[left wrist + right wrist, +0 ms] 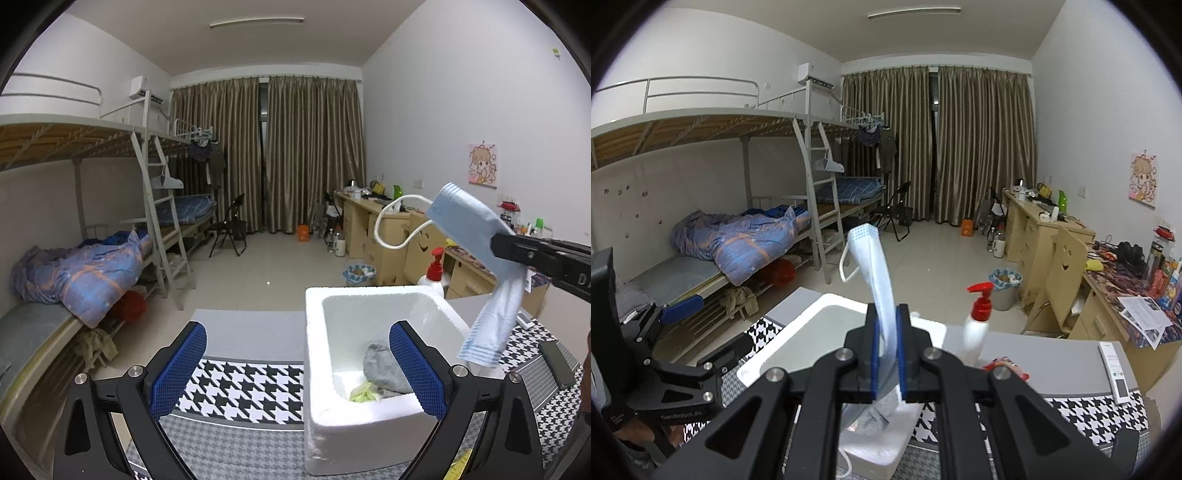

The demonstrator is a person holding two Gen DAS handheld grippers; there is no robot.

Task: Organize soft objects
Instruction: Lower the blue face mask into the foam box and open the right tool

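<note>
Left gripper: fingers spread wide, nothing between the 2 blue pads; it is at the near left of the box.
Right gripper: fingers pressed together on the mask, gripping it near its middle.
Mask: light blue, held in the air over the right side of the box; 1 end stands up with a white ear loop, the other end hangs down.
Box: white foam, open top, on the table; inside lie a grey cloth and something pale green.
Table: covered with a black and white houndstooth cloth.
Bottle: white with a red pump, standing just behind the box.
Remote: white, at the right edge of the table.
Far side: bunk beds with a blue quilt at left, desks at right, brown curtains at the end wall.
</note>
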